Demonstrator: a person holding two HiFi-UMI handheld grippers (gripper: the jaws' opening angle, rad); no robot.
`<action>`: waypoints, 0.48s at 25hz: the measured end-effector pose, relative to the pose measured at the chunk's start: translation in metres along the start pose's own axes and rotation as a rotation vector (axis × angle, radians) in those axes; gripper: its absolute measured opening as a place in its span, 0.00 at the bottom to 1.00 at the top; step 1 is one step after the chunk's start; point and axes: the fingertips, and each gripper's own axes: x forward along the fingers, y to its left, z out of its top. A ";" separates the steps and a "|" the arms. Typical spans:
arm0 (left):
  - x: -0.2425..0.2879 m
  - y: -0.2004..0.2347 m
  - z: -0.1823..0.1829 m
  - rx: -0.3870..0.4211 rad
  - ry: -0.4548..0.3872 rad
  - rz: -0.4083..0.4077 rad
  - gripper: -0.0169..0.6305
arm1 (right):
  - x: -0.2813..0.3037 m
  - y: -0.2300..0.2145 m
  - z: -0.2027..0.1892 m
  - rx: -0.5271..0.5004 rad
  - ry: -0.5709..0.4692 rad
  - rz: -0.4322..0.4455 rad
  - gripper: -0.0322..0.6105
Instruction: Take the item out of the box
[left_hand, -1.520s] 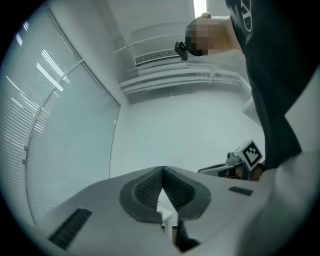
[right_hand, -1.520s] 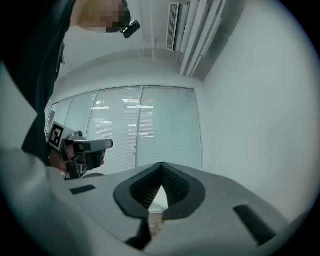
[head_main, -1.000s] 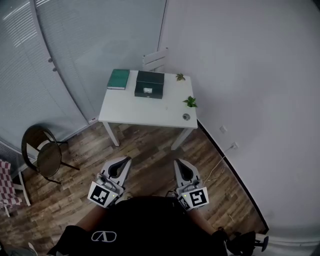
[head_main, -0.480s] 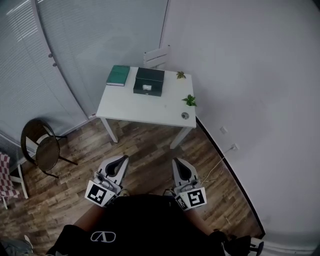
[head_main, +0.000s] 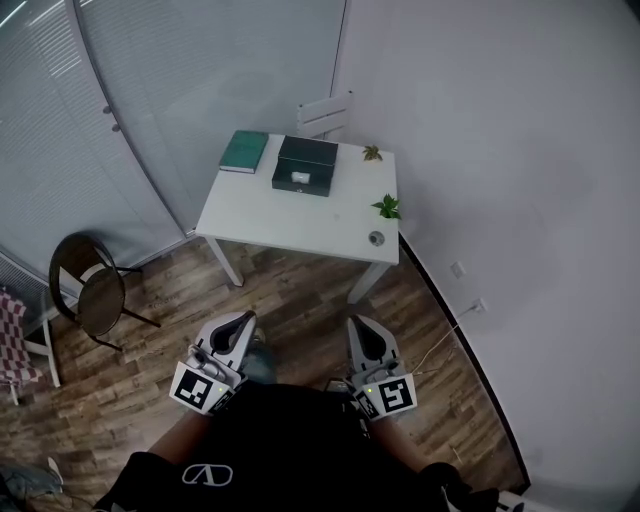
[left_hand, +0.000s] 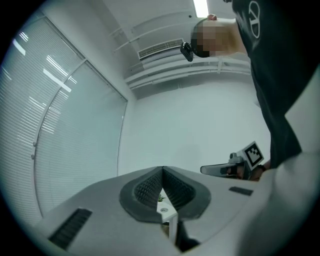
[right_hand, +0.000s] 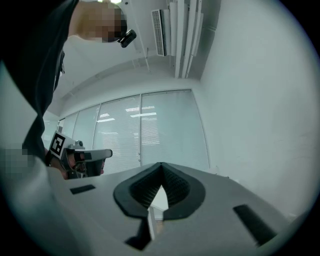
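Note:
A closed dark box (head_main: 305, 165) with a light label on its front stands at the back of a white table (head_main: 290, 222), far ahead of me. Both grippers are held low in front of the person's body, well short of the table. My left gripper (head_main: 245, 320) points forward with its jaws shut and nothing between them; in its own view the pads meet at the left gripper's tips (left_hand: 162, 171). My right gripper (head_main: 357, 324) is likewise shut and empty, its pads together at the right gripper's tips (right_hand: 161, 166). The box's contents are hidden.
A green book (head_main: 245, 152) lies left of the box. Two small plants (head_main: 372, 153) (head_main: 387, 207) and a small round object (head_main: 376, 238) sit along the table's right side. A white chair (head_main: 325, 112) stands behind the table and a round dark chair (head_main: 90, 295) at left on the wooden floor.
The head view has shifted a little, so the table sits slightly further right in the picture. Both grippers keep the same pose and stay shut.

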 end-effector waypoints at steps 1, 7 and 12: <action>0.006 0.005 -0.001 0.003 -0.005 0.002 0.03 | 0.006 -0.003 -0.002 -0.001 0.000 0.001 0.05; 0.052 0.050 -0.026 -0.022 0.000 -0.016 0.03 | 0.062 -0.028 -0.015 -0.031 0.009 -0.008 0.05; 0.120 0.117 -0.043 -0.058 -0.001 -0.063 0.04 | 0.140 -0.065 -0.017 -0.057 0.018 -0.050 0.05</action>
